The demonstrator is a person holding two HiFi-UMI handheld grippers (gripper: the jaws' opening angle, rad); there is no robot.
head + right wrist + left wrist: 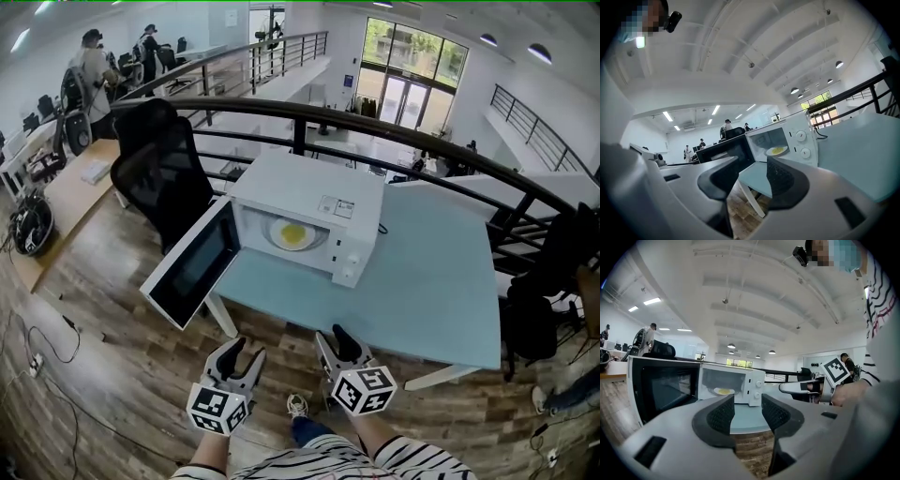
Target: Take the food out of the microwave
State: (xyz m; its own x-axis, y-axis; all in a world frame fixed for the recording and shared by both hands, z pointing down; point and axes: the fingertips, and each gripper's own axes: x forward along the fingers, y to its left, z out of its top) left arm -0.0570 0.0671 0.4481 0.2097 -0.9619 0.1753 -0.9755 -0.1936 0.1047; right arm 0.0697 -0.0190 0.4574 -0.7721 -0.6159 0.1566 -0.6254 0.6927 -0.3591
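Observation:
A white microwave (309, 214) stands on the pale blue table (441, 281) with its door (192, 262) swung open to the left. Inside it lies a white plate with yellow food (292, 234), also seen in the left gripper view as the plate (723, 391) and in the right gripper view as the plate (776, 151). My left gripper (245, 355) and right gripper (334, 339) hover side by side in front of the table's near edge, well short of the microwave. Both are open with nothing between their pads.
A black office chair (164, 173) stands left of the microwave door. A black railing (403, 131) runs behind the table. A wooden desk (66, 202) with a helmet is at far left, people work in the background, and the floor is wood planks.

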